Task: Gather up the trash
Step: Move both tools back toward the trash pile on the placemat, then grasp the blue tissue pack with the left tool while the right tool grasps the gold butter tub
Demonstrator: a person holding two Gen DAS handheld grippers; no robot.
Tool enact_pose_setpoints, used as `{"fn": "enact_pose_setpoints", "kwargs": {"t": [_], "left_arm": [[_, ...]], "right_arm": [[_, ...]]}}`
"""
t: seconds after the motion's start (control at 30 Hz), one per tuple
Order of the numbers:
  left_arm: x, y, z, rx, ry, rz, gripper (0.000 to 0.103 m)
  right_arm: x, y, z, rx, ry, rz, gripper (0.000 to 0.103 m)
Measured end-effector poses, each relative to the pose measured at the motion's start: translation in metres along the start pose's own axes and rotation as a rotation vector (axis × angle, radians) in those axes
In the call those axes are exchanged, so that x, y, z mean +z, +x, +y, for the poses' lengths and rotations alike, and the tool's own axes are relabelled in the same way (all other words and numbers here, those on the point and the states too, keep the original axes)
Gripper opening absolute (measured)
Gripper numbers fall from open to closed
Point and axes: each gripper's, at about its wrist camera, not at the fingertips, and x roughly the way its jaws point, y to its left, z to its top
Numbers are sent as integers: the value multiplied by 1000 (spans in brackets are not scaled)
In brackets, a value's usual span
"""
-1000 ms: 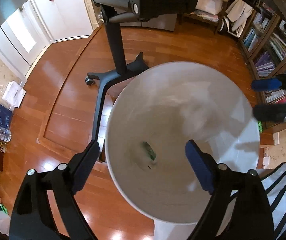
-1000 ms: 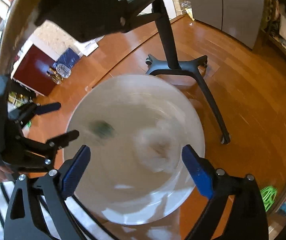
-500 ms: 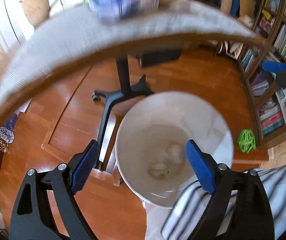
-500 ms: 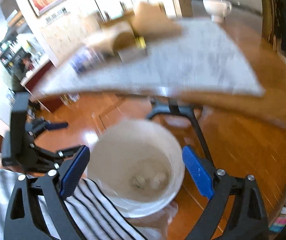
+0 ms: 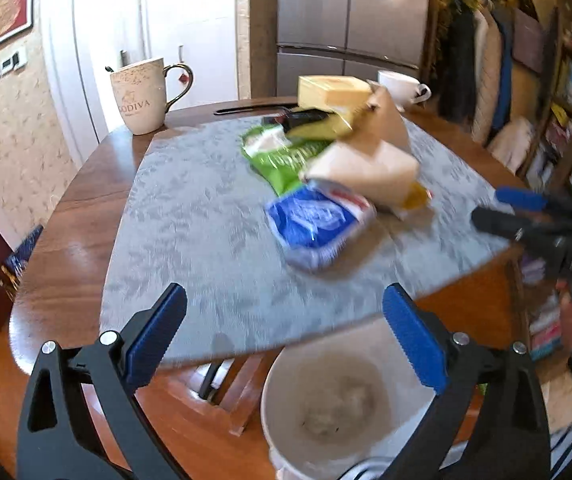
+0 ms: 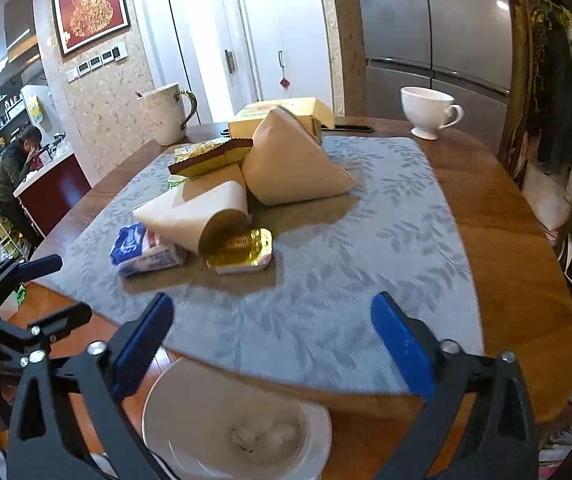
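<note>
A white bin [image 5: 286,408] stands on the floor just below the round table's near edge, with crumpled trash in its bottom [image 6: 262,436]. On the grey placemat [image 5: 190,220] lies a pile: a blue wrapper [image 5: 313,224], a green packet [image 5: 282,156], brown paper bags [image 6: 293,168], a gold foil tray [image 6: 242,252] and a yellow box [image 5: 331,90]. My left gripper [image 5: 284,304] hovers over the mat's near edge, its jaws opening with nothing between them. My right gripper [image 6: 272,308] hangs beside it, its jaws closing a little on nothing, still wide apart.
A tall mug [image 5: 142,96] and a white teacup [image 6: 429,112] stand at the table's far side. A steel fridge [image 6: 437,20] lies beyond, bookshelves [image 5: 565,120] to the right. A person [image 6: 14,160] stands at a counter far left.
Both grippers have risen from over the bin's mouth to above the table top. The bin has dropped to the bottom of both views and the trash pile has come into sight.
</note>
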Motion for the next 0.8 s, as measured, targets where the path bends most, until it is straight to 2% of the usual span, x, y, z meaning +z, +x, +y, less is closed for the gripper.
{"fn": "enact_pose_setpoints", "kwargs": {"t": [0.07, 0.17, 0.43, 0.67, 0.8], "left_arm": [[6, 8, 3, -34, -39, 0, 99], [11, 14, 4, -48, -41, 5, 99], [20, 33, -3, -74, -25, 31, 99], [28, 47, -6, -66, -21, 14, 99], [30, 54, 3, -53, -39, 25, 93]], "right_arm": [[2, 8, 2, 22, 5, 14, 86], [7, 22, 3, 32, -4, 35, 78], [2, 30, 4, 11, -19, 58, 76], [5, 33, -1, 42, 9, 63, 72], [7, 38, 6, 49, -14, 67, 71]]}}
